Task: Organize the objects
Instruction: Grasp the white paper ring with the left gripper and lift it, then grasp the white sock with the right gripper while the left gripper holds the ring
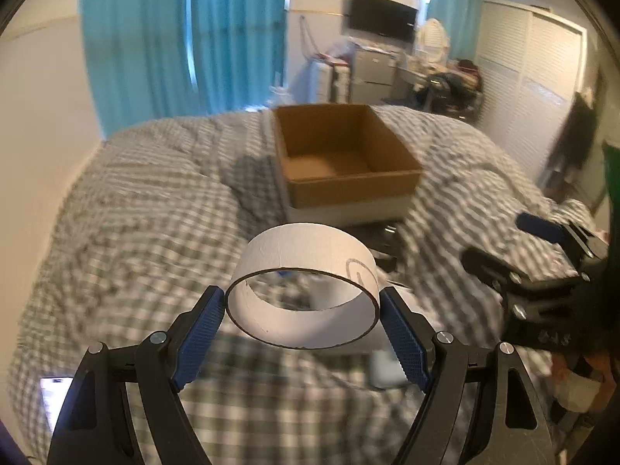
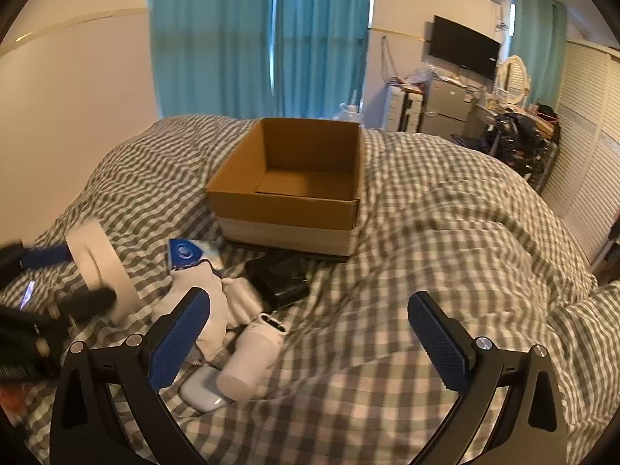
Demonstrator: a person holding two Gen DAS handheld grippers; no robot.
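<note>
My left gripper (image 1: 302,298) is shut on a wide white tape roll (image 1: 310,259) and holds it above the checked bed, short of the open cardboard box (image 1: 341,190). The roll also shows at the left of the right wrist view (image 2: 102,267). My right gripper (image 2: 310,306) is open and empty above the bed. Below it to the left lie a white bottle (image 2: 248,360), white socks (image 2: 201,290), a blue-and-white packet (image 2: 190,252), a black wallet-like item (image 2: 283,275) and a small white case (image 2: 201,387). The box (image 2: 286,209) is empty.
The checked duvet (image 2: 426,255) covers the whole bed. A lit phone (image 1: 54,395) lies at the bed's left edge. Blue curtains (image 2: 263,38), a fridge (image 2: 445,112) and a cluttered desk stand beyond the bed. White louvred doors (image 2: 581,162) are on the right.
</note>
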